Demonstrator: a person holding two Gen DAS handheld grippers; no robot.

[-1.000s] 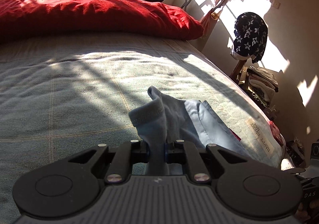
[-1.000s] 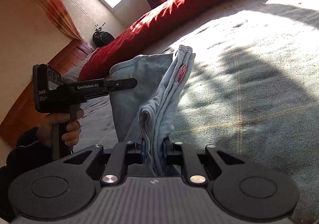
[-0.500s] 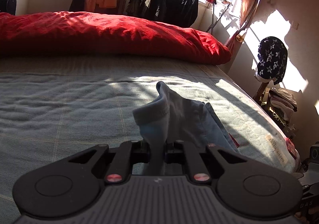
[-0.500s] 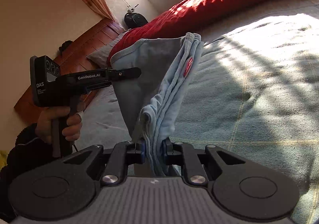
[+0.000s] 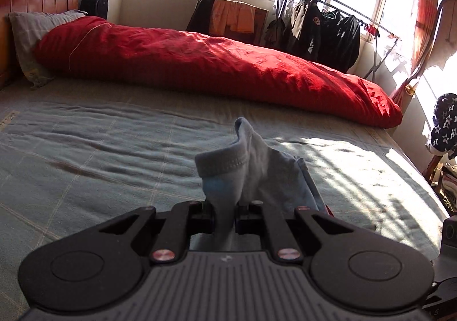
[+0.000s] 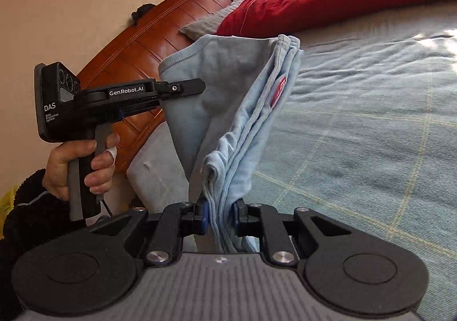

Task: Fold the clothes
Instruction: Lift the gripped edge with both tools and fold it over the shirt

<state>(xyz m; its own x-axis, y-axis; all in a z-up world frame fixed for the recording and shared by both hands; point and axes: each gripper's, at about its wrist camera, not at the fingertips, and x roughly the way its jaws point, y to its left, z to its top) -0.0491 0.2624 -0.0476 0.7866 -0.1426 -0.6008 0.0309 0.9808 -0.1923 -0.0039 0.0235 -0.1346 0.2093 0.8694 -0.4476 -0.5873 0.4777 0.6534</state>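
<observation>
Above the bed (image 5: 114, 149), both tongs (image 5: 224, 213) (image 6: 219, 216) clamp the blue garment (image 6: 228, 98) between them.

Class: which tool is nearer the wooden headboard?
Left. The left tool is held up on the headboard side of the blue garment; the right tool grips the garment's other end, farther from the headboard.

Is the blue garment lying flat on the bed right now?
No, the blue garment hangs lifted above the bed, pinched by both the right gripper and left gripper.

surface: bed (image 5: 114, 166), grey-green checked cover | on it: long red duvet roll (image 5: 217, 63) across far side | grey pillow (image 5: 31, 32) by headboard
</observation>
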